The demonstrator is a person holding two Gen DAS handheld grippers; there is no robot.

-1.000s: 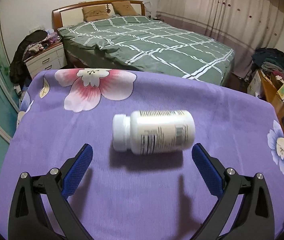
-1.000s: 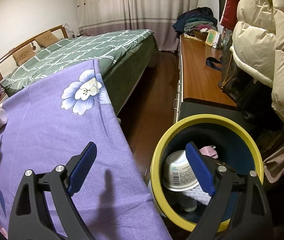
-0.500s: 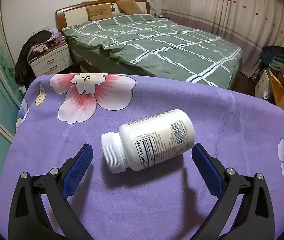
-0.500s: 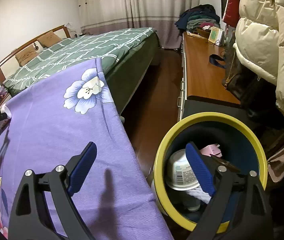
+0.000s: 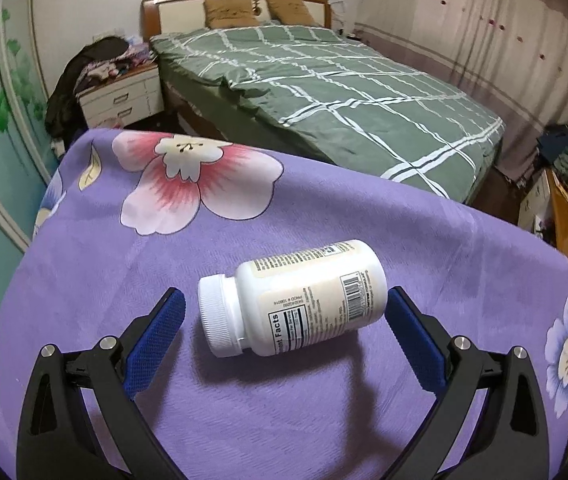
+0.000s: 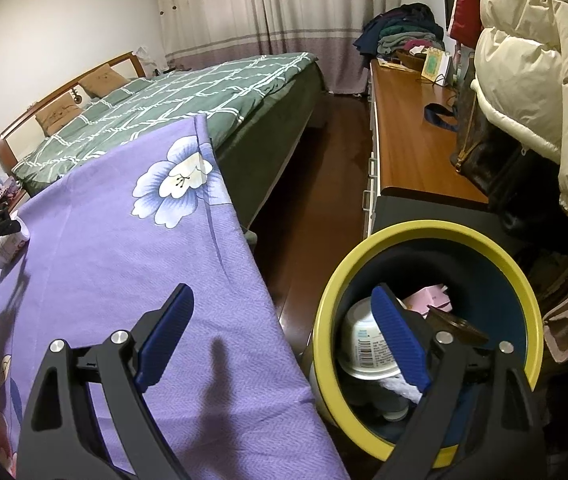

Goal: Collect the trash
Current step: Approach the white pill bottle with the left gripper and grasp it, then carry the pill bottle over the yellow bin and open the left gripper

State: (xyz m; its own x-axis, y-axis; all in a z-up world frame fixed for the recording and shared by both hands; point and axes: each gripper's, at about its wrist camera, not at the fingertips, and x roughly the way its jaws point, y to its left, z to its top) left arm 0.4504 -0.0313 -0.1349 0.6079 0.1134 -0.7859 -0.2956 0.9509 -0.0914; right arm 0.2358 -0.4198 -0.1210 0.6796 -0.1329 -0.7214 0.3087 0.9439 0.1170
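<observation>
A white pill bottle (image 5: 293,302) lies on its side on the purple flowered cloth (image 5: 244,408), cap to the left. My left gripper (image 5: 284,332) is open, its blue pads on either side of the bottle, which sits between them; I see no pad touching it. The bottle also shows in the right wrist view (image 6: 8,246) at the far left, beside the left gripper. My right gripper (image 6: 284,336) is open and empty above the cloth's right edge, next to a yellow-rimmed trash bin (image 6: 523,304) that holds a white cup (image 6: 363,340) and other rubbish.
A bed with a green checked cover (image 5: 335,92) stands beyond the table. A nightstand (image 5: 124,96) is at the back left. A wooden dresser (image 6: 407,144) and a hanging cream jacket (image 6: 539,56) stand right of the bin. Dark wooden floor (image 6: 323,184) lies between bed and dresser.
My left gripper has moved forward so the bottle now sits between its pads, and the view has turned a little. The right gripper has barely shifted.
</observation>
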